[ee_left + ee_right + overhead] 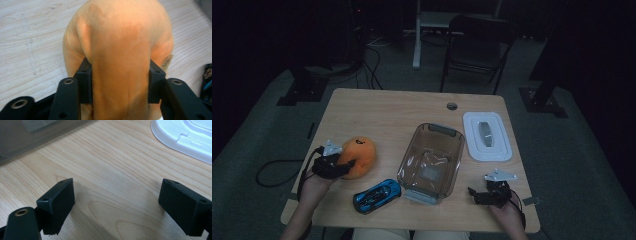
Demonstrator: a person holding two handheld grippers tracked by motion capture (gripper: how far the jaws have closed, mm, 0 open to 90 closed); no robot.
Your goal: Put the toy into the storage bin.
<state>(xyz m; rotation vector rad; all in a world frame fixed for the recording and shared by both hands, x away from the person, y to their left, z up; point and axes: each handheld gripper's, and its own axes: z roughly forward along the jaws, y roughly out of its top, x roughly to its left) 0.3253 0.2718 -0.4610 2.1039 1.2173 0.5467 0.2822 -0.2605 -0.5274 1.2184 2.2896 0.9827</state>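
Orange plush [120, 47] squeezed btwn left gripper [120, 85] fingers [84, 80], on table [30, 45].

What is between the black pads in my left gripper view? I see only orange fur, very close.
Observer: It is an orange plush toy lying near the left edge of the table; the left tool has its pads pressed into the toy's sides.
Operator: What lies beside the toy, toward the middle?
Observer: A blue toy car, and past it a clear plastic container with no lid on.
Operator: Where is the lid?
Observer: A white lid lies flat on the table, right of the container.
Operator: Is the right tool busy?
Observer: No, the right tool is open over bare wood, with nothing between its pads.
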